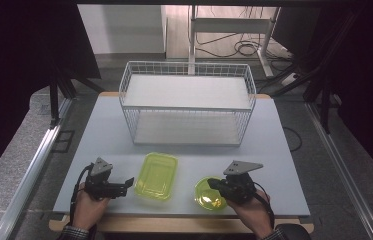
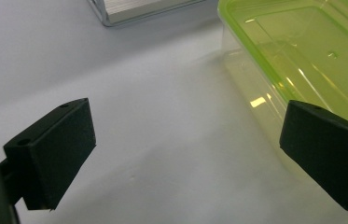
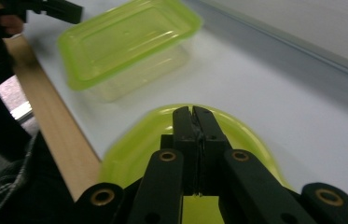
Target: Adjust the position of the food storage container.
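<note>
Pinching the near rim of the round yellow-green bowl (image 1: pixel 210 194) at the counter's (image 1: pixel 284 165) front edge, right gripper (image 3: pixel 192 114) fingers shut tight; light, thin, slippery plastic, so rim grip suits; left gripper (image 2: pixel 181 154) wide open, empty.

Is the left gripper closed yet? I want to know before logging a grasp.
No: in the left gripper view the left gripper has its jaws wide apart, with bare table between them beside the rectangular container.

A clear yellow-green bowl (image 1: pixel 210 194) sits upright, touching the right gripper (image 1: pixel 213 184); a matching lidded box (image 1: pixel 156 176) stands just beside the left gripper (image 1: pixel 127 183).
</note>
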